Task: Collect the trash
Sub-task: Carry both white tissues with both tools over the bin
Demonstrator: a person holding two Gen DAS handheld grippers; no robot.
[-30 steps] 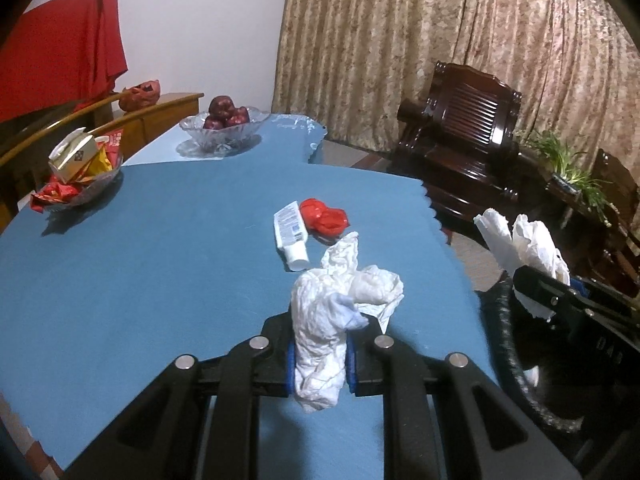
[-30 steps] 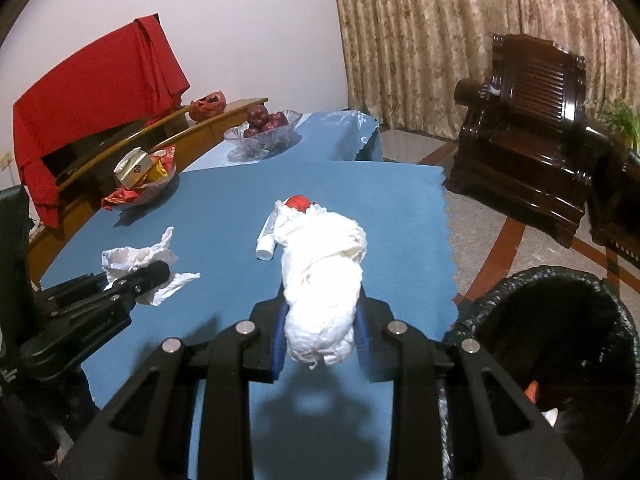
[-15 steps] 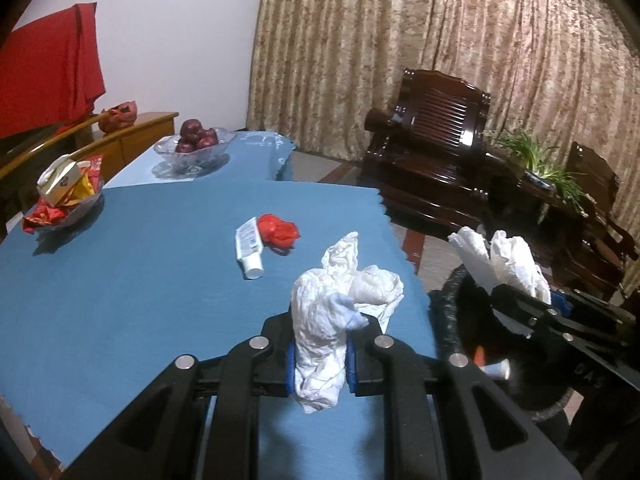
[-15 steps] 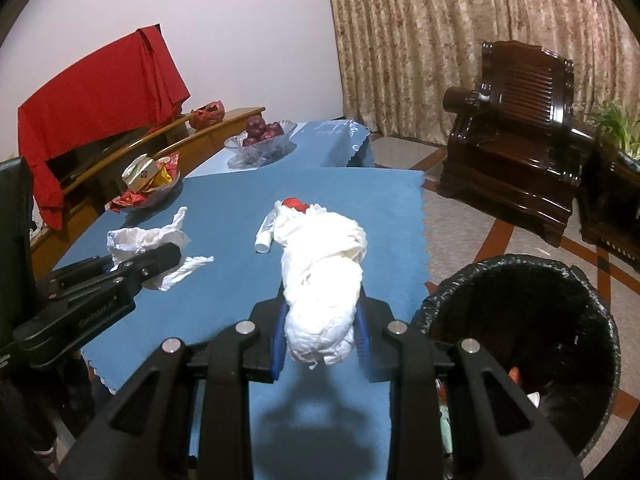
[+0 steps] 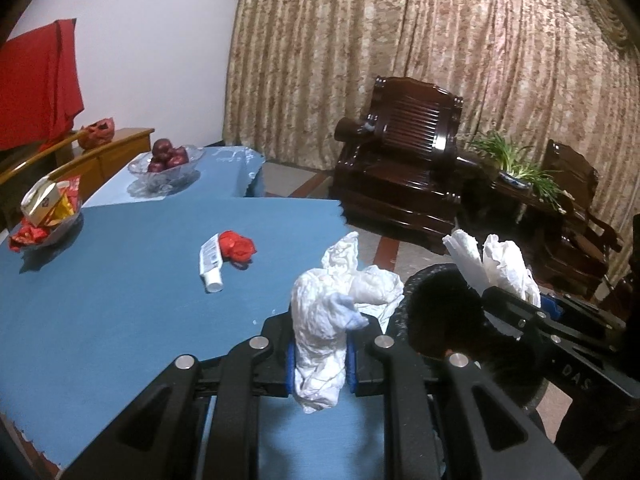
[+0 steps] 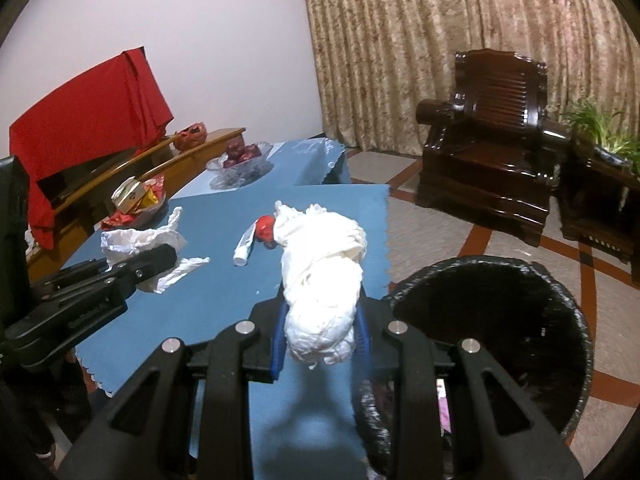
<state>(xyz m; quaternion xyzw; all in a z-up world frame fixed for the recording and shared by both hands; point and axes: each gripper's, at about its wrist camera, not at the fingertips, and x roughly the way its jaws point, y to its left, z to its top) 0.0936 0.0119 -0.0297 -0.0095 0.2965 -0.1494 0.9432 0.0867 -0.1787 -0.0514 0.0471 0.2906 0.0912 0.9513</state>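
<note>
Both grippers clamped on trash: left gripper [image 5: 320, 354] fingers closed on a crumpled tissue [image 5: 324, 320], right gripper [image 6: 320, 344] fingers gripping a white wad [image 6: 320, 276], near the table's [image 5: 120, 300] edge beside the black bin [image 6: 492, 320].

A white wall [image 6: 208, 32] is met by long patterned beige curtains [image 5: 400, 60], before which a dark carved wooden armchair [image 6: 492, 136] is set on a tiled floor [image 6: 440, 220].
</note>
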